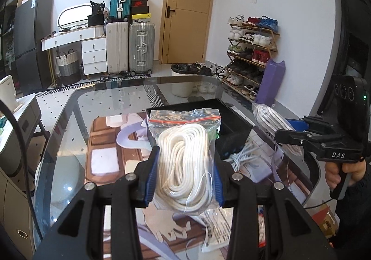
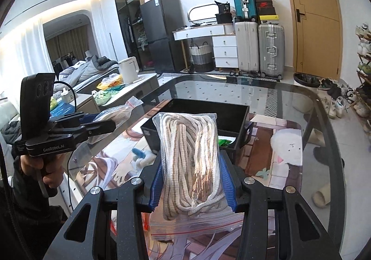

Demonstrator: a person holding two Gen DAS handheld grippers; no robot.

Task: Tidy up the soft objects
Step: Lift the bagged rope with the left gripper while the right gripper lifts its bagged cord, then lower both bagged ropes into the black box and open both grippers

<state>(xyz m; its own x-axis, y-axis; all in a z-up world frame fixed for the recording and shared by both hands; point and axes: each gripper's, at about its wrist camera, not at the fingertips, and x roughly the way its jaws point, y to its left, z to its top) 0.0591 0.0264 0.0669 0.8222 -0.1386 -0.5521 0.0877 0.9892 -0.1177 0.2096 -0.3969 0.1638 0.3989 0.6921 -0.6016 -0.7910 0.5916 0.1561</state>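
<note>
My left gripper (image 1: 184, 176) is shut on a clear zip bag of white rope (image 1: 185, 158), held above the glass table in front of a black open box (image 1: 234, 125). My right gripper (image 2: 193, 182) is shut on a clear zip bag of beige-and-white striped rope (image 2: 190, 155), held just before the same black box (image 2: 222, 114). Each gripper shows in the other's view: the right gripper (image 1: 281, 133) at right with its bag (image 1: 271, 116), the left gripper (image 2: 111, 124) at left with its bag (image 2: 116, 114).
A loose grey-white cord bundle (image 1: 241, 155) lies right of the box on the printed mat (image 1: 109, 144). A flat plastic package (image 1: 215, 229) lies under my left gripper. The glass table's rim (image 2: 324, 121) curves at right. Suitcases, a shoe rack and a door stand behind.
</note>
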